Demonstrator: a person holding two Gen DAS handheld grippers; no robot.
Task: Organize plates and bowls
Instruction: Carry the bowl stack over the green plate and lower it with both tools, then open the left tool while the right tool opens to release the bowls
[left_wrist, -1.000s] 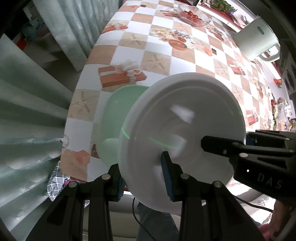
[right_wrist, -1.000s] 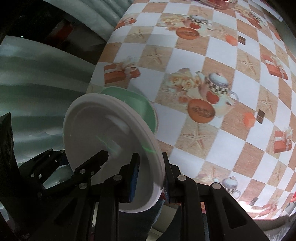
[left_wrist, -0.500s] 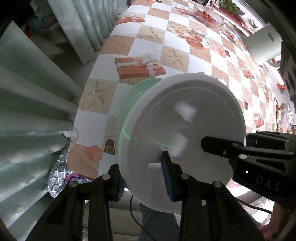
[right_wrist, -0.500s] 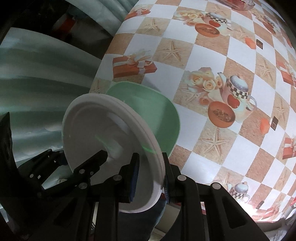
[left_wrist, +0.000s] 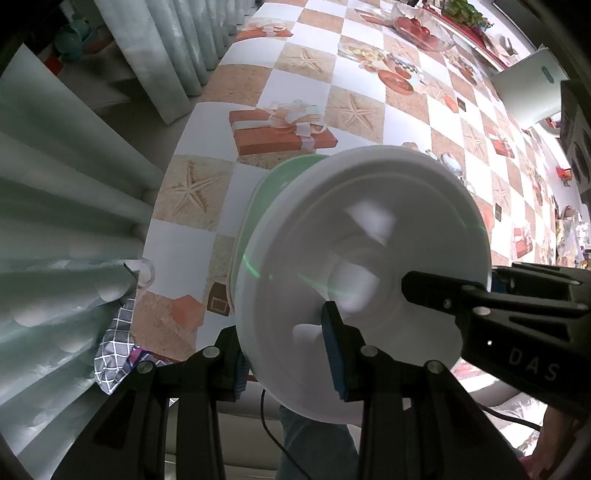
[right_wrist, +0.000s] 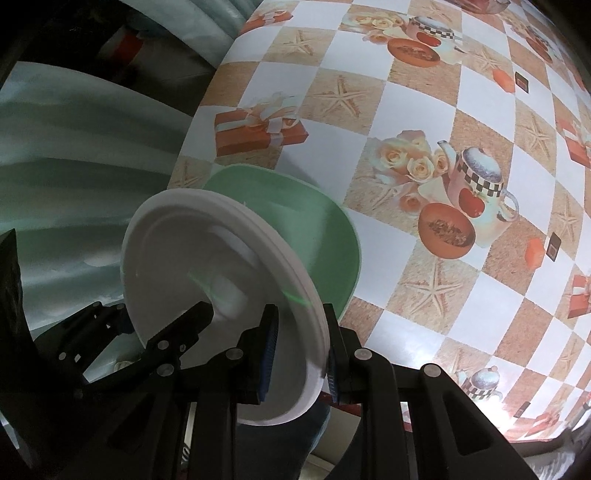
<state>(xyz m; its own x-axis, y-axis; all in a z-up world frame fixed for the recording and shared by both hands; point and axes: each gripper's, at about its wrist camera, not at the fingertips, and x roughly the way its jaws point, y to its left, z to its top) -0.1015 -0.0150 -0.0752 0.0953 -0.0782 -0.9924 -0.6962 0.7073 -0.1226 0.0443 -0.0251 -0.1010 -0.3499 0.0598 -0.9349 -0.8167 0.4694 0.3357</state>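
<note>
A white plate (left_wrist: 362, 258) is held on edge, tilted, above the table's near edge. My left gripper (left_wrist: 284, 362) is shut on its lower rim. My right gripper (right_wrist: 299, 354) is shut on the opposite rim of the same plate (right_wrist: 207, 273); it also shows in the left wrist view (left_wrist: 480, 295). A pale green plate (right_wrist: 317, 236) lies flat on the tablecloth just behind the white plate; in the left wrist view only the rim of the green plate (left_wrist: 266, 188) shows.
The table has a checkered cloth (right_wrist: 424, 92) printed with starfish, gift boxes and teapots. Pale curtains (left_wrist: 74, 184) hang to the left. A glass bowl of tomatoes (left_wrist: 421, 33) and a white appliance (left_wrist: 532, 92) stand far back.
Both grippers have carried the white plate forward and lower over the table. The green plate now shows larger and closer behind it. The grips have not changed.
</note>
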